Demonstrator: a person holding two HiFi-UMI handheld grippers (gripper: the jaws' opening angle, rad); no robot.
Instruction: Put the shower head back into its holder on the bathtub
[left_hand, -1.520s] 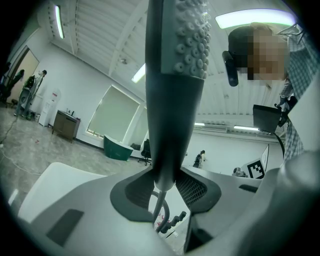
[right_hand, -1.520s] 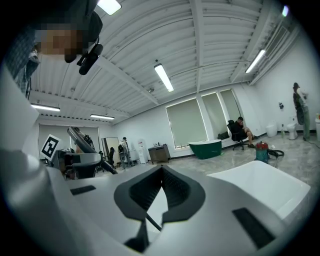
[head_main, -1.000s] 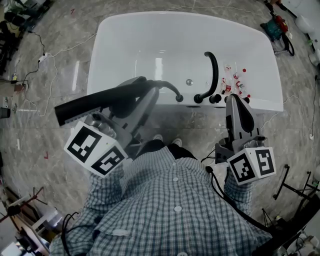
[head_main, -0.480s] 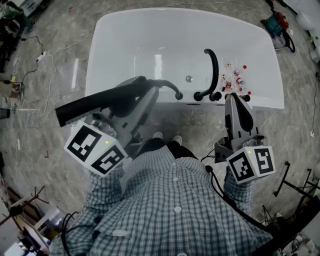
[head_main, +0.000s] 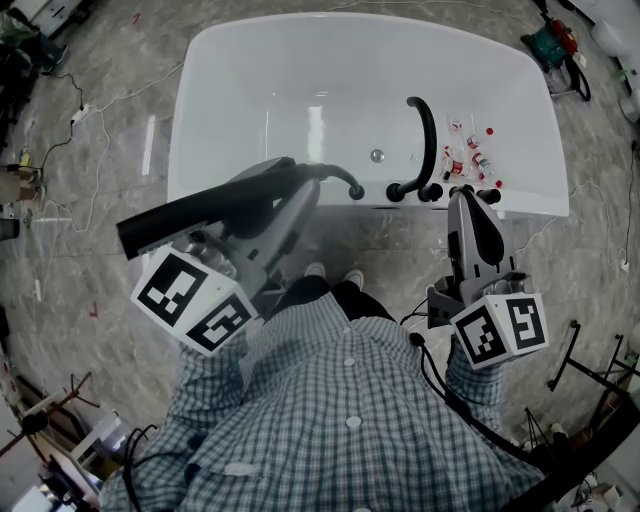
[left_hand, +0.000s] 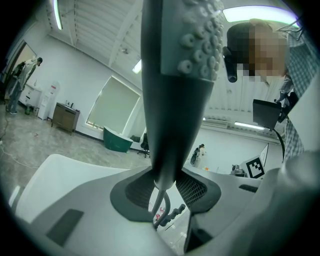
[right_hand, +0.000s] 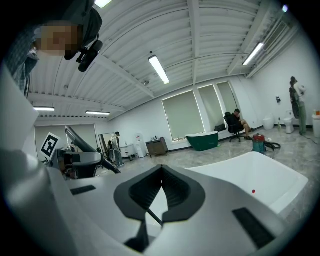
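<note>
The left gripper (left_hand: 165, 186) is clamped on the shower head (left_hand: 172, 95). Its two dark pads (left_hand: 132, 192) press the narrow neck, and the studded spray face rises above them and is cut off at the top of the left gripper view. From the head view the dark handle sticks out past the gripper on the side away from the right gripper. A thin hose (head_main: 335, 172) curves from the jaws towards the near rim of the bathtub (head_main: 230, 90), just ahead of the gripper. The right gripper (head_main: 462, 202) has its jaws pressed together with nothing gripped, and its tip sits near the tub rim. Beyond that tip are dark knobs (head_main: 432, 192) and a curved tap (head_main: 427, 135), with small bottles (head_main: 470, 162) just beside them. The holder is probably among those dark fittings, but I cannot pick it out. The person's checked shirt (head_main: 340, 400) hides the floor below both grippers.
</note>
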